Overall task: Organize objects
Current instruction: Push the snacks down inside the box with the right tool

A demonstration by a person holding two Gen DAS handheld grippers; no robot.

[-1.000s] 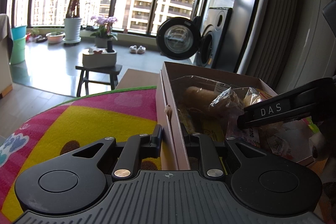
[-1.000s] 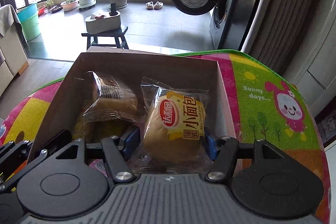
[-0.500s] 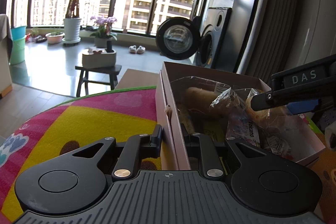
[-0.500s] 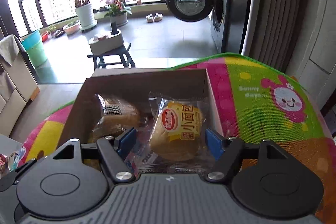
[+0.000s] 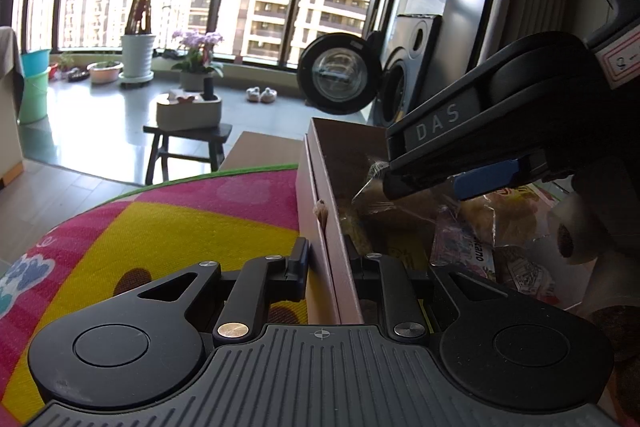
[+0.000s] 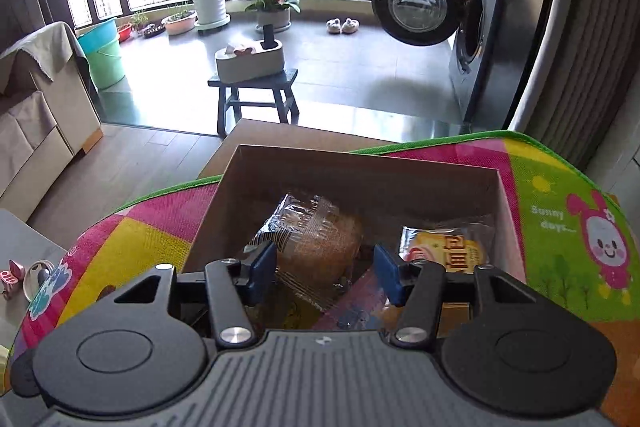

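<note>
An open cardboard box [image 6: 360, 163] sits on a colourful mat and holds several wrapped snacks. A brown bread packet [image 6: 320, 247] lies in its middle and a yellow bun packet [image 6: 448, 251] on its right side. My left gripper [image 5: 326, 267] is shut on the box's left wall [image 5: 320, 211], one finger on each face. My right gripper [image 6: 324, 271] hovers open above the box with nothing between its blue pads [image 6: 262, 267]; the brown bread packet lies below it. In the left wrist view the right gripper [image 5: 486, 181] hangs over the snacks.
The mat [image 6: 560, 227] covers a round table whose edge runs just behind the box. Small keys and trinkets [image 6: 24, 275] lie on a grey surface at the left. Beyond stand a stool with a tissue box [image 6: 252, 67] and a washing machine with its door open [image 6: 416, 11].
My right gripper opened, let go of the yellow bun packet, then rose and shifted left over the brown bread. The bun packet stays in the box's right side. The left gripper has not moved.
</note>
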